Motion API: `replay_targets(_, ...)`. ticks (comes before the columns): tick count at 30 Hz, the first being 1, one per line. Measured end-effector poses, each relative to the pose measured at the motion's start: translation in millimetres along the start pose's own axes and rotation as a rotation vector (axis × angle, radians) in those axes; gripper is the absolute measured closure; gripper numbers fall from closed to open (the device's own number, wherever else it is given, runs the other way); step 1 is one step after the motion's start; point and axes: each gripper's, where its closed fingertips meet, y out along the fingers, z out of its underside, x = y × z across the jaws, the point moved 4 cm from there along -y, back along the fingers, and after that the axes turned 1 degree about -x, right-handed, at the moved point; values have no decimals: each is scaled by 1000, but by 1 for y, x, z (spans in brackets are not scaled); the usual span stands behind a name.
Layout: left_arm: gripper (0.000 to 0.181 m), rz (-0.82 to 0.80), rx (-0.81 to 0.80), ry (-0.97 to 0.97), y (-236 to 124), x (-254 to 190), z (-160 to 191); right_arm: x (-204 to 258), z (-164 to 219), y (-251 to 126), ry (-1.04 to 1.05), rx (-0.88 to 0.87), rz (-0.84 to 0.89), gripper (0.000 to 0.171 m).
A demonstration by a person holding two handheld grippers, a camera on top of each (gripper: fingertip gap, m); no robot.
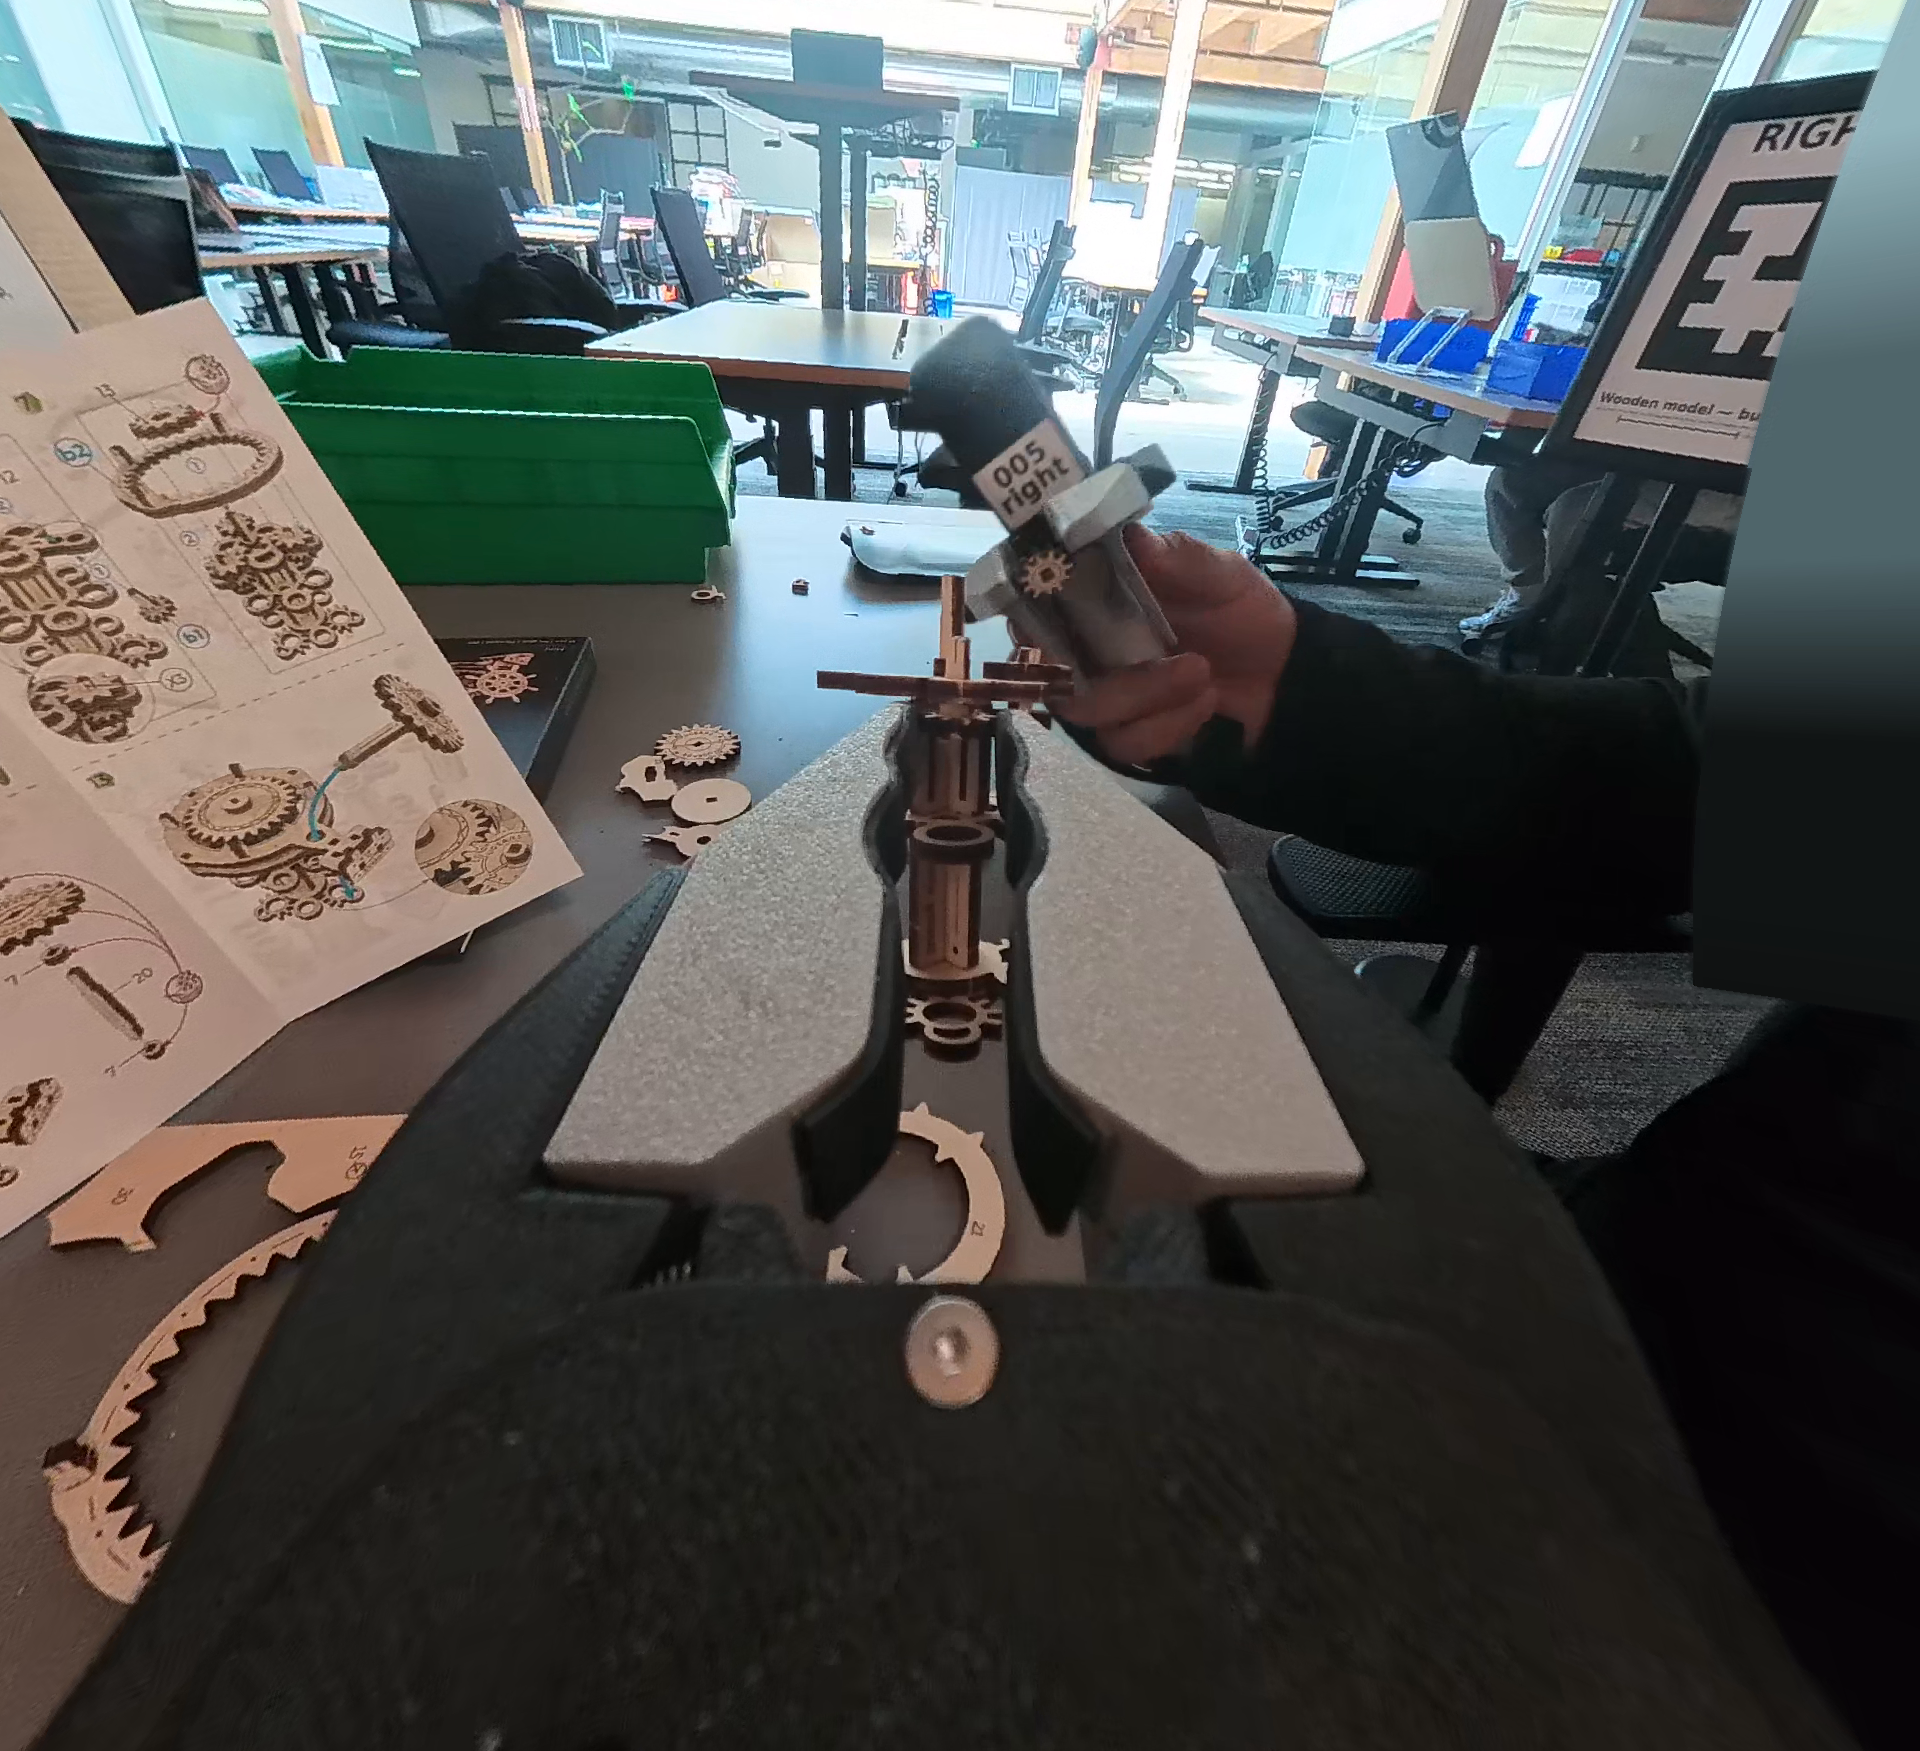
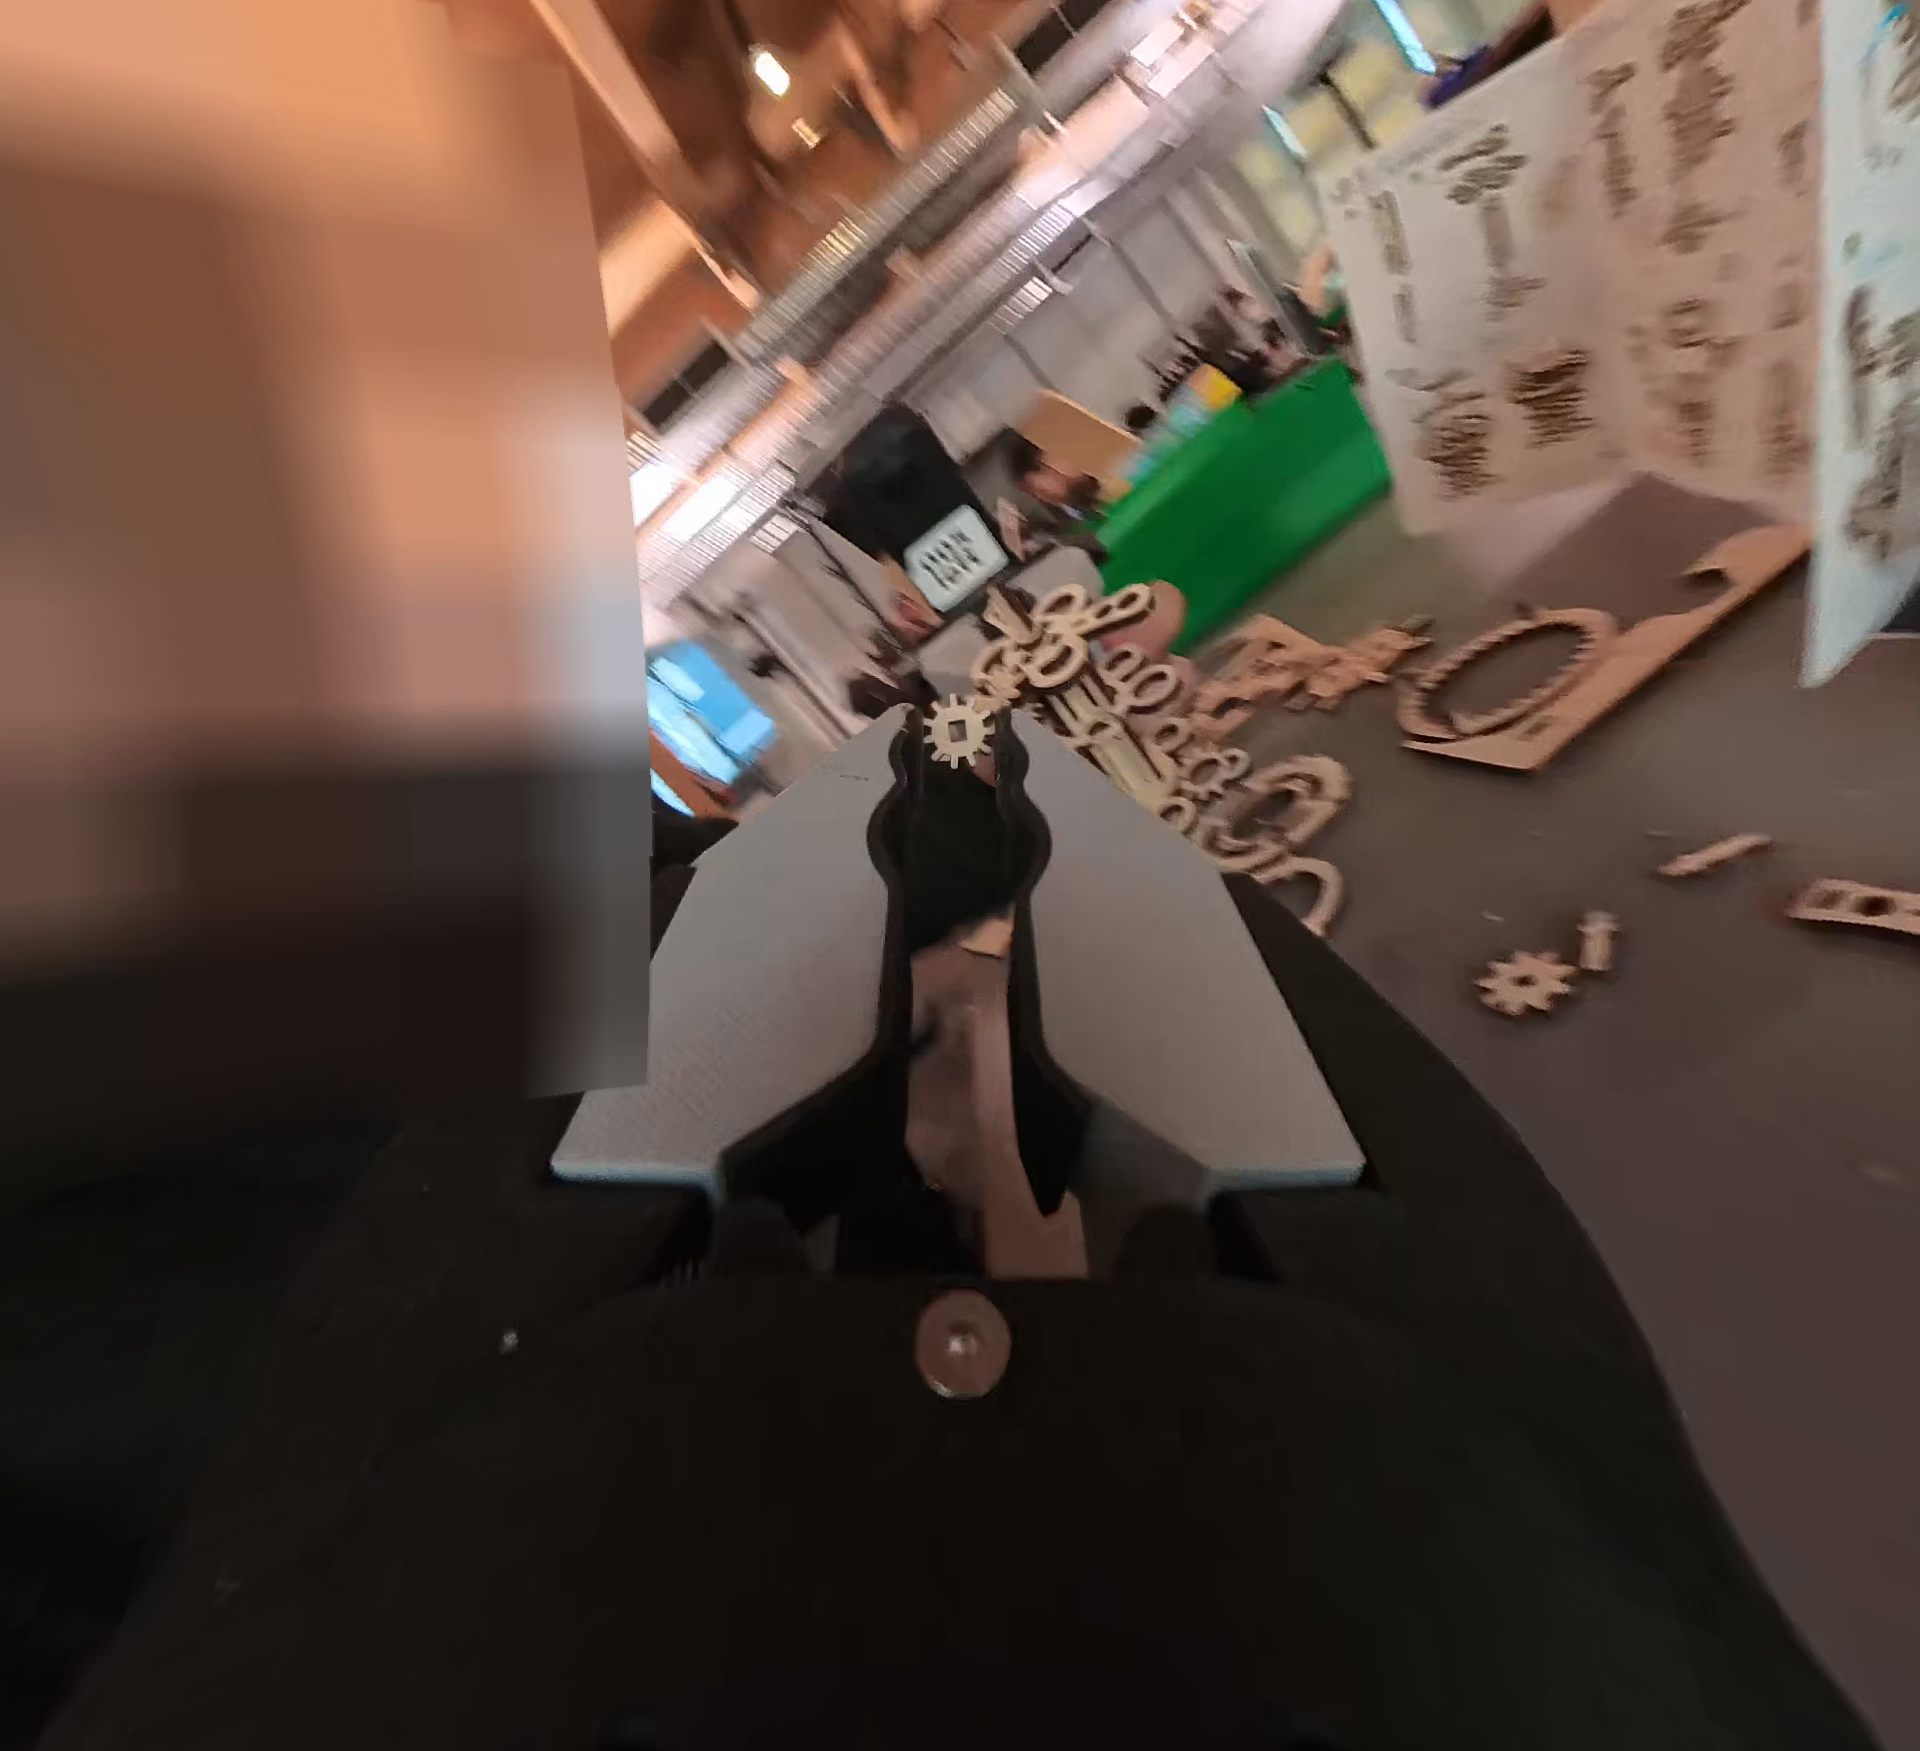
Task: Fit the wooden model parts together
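My left gripper (image 1: 951, 714) is shut on a wooden shaft assembly (image 1: 943, 854) with rings and a gear along it, held upright above the table; its cross-shaped top (image 1: 940, 685) sticks out past the fingertips. My right gripper (image 2: 956, 733) is shut on a small pale wooden gear (image 2: 957, 731), pinched at the fingertips. In the left wrist view the right gripper (image 1: 1039, 574) hangs just above and right of the shaft's top, with the small gear (image 1: 1045, 573) facing it. In the blurred right wrist view the shaft assembly (image 2: 1122, 714) lies just beyond the gear.
An open instruction sheet (image 1: 208, 693) stands at left, green bins (image 1: 520, 475) behind it. Loose gears and discs (image 1: 696, 776) and toothed arc pieces (image 1: 177, 1369) lie on the dark table (image 1: 665, 652). A black-and-white marker board (image 1: 1725, 278) stands at right.
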Motion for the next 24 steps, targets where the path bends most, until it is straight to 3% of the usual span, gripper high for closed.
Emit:
replay_targets(1,171,0,0,1,0,0,0,-1,1,0,-27,25,36,162)
replay_targets(10,171,-3,1,4,0,0,0,-21,34,-1,-260,347,408,161)
replay_targets(17,171,9,6,-28,-5,-2,4,-29,42,4,-327,407,460,161)
replay_targets(24,171,-17,-13,31,-26,-4,-4,-41,36,23,-534,429,488,161)
